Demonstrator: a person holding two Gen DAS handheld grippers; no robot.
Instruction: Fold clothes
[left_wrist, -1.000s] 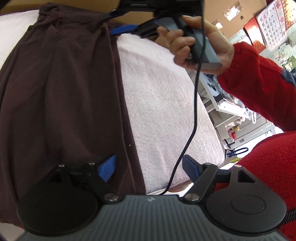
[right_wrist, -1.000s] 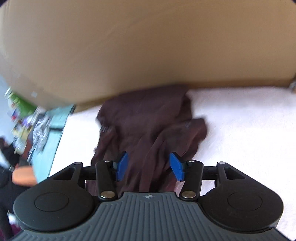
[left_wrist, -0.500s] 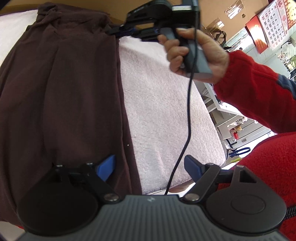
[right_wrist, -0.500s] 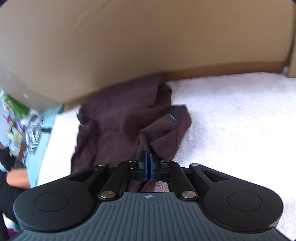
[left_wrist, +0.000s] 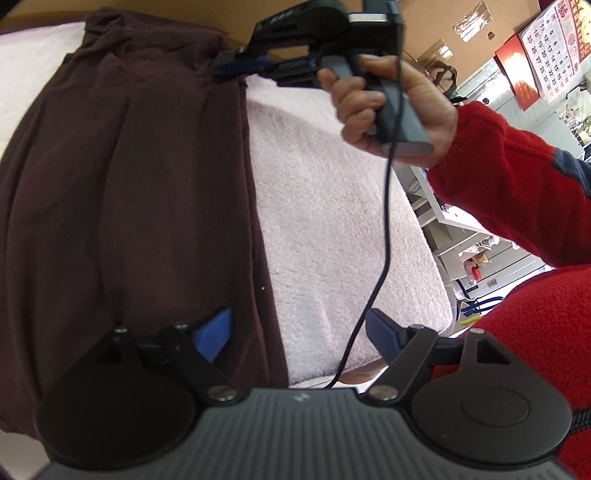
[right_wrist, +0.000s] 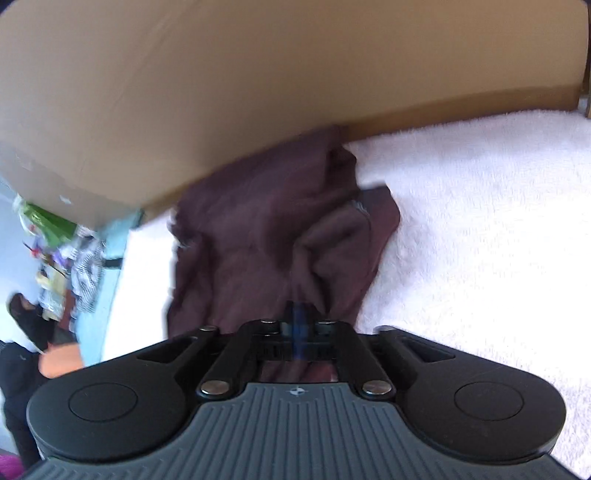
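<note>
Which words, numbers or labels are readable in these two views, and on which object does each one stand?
"4 5 6 7 8", "11 12 13 14", "18 19 20 21 22", "25 26 27 28 29": date rows on the wall calendar; parts are cut off or blurred.
Red heading on the calendar: too small to read.
Right gripper casing mark: illegible.
Right wrist view: no text.

Dark maroon garment (left_wrist: 122, 192), plain. Pale pink fleecy blanket (left_wrist: 332, 236). Blue pads on black-and-grey left gripper (left_wrist: 299, 332). Red sleeve (left_wrist: 509, 184) with navy patch. Tan cardboard (right_wrist: 258, 81). Red-and-white calendar (left_wrist: 554, 40).
</note>
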